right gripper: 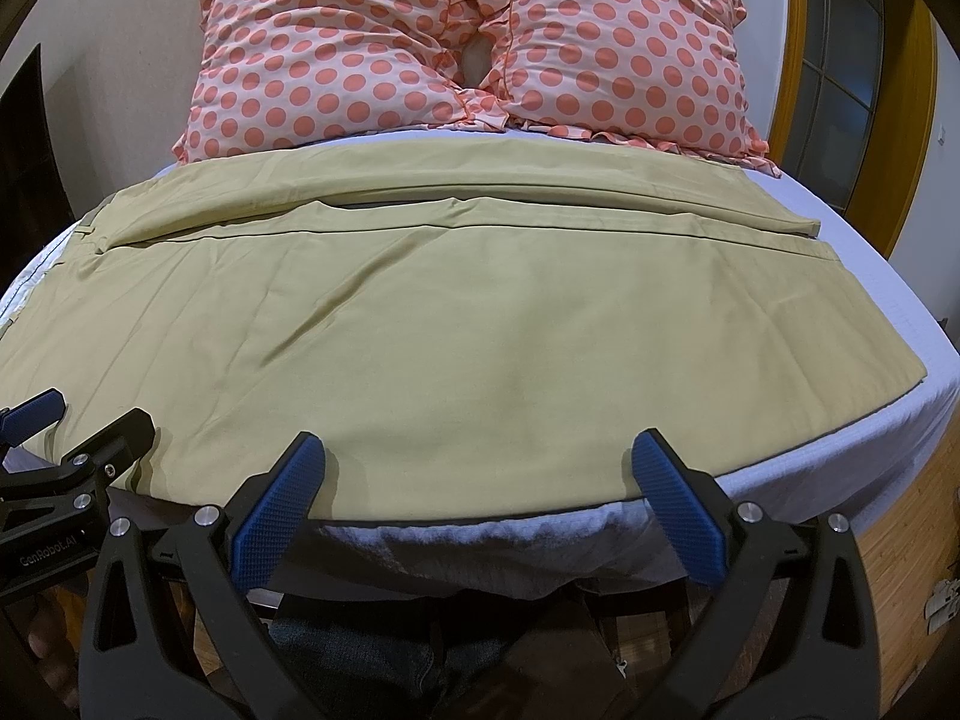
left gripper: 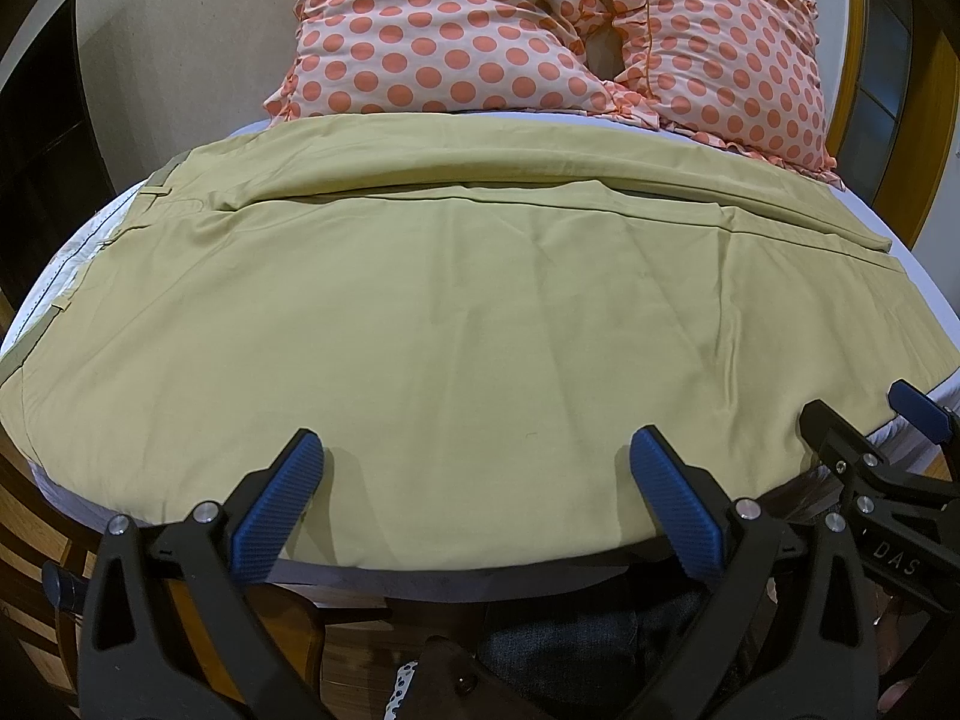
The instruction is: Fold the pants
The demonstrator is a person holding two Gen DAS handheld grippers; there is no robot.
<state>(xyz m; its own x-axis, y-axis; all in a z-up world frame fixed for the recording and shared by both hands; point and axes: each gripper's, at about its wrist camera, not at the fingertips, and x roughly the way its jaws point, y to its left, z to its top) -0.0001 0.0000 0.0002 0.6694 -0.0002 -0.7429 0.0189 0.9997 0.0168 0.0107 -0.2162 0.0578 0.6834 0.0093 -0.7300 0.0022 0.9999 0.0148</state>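
Both tools stand wide apart, nothing between the pads: my left tool sits at the bottom centre of its frame over the near hem-side edge of the cloth, and my right tool likewise in its own view, over the spot where cloth gives way to sheet. Each shows in the other's picture as a black frame at the lower corner. The khaki pants fill the middle of both frames, lying flat across the bed, one leg nearest me, the other a narrower band behind it, waistband toward the left edge, leg ends toward the right. Two polka-dot pillows lean at the top of the frame, just beyond the far leg. Judgement: thin woven cotton, light, limp, no stiffness to carry a fold, so it will sag and drag if lifted by one point. The sheet underneath looks loose and could be pinched along with it. Best holds, I think, are the near edge at two well-separated spots, taking only the pants layers, or the thicker waistband and cuffs.
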